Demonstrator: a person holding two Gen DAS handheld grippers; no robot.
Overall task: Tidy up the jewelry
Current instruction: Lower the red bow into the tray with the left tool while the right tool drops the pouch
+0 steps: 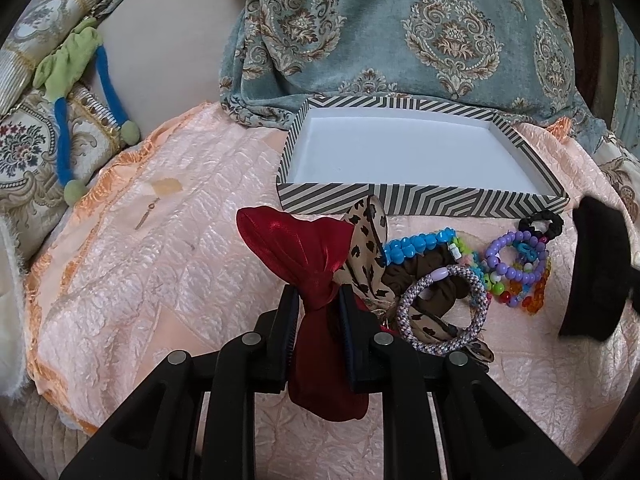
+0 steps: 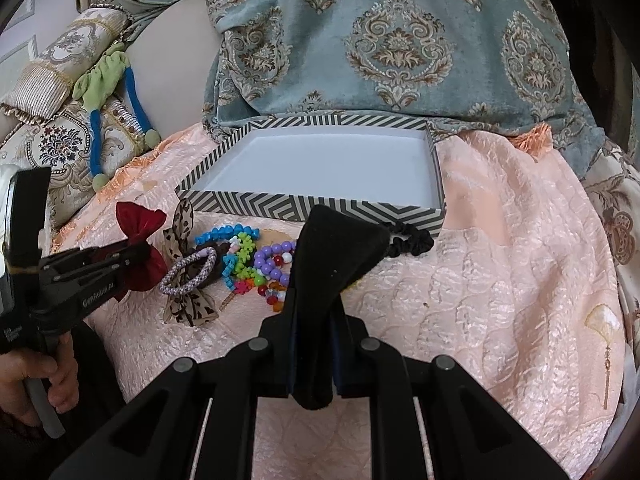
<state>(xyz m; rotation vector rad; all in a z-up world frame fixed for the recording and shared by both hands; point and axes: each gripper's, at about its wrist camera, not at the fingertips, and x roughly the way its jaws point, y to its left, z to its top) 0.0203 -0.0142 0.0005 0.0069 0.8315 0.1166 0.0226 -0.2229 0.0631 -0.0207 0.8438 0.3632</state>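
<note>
Between the fingers of my left tool [image 1: 318, 304] a red satin bow [image 1: 296, 248] is clamped at its knot; my right tool [image 2: 314, 316] is clenched on a black bow [image 2: 336, 248]. Both hang above the peach bedspread [image 2: 500, 280], near the bracelet pile [image 2: 256, 264] before the striped box [image 2: 312, 204].

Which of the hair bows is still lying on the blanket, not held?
The leopard-print fabric bow; the red satin bow and black velvet bow are each clamped in a hand-held gripper.

Box [image 1: 420, 200]: on the bedspread [image 1: 160, 280], before the cushion [image 1: 400, 32].
Bracelets [image 1: 516, 268]: heaped just before the box.
</note>
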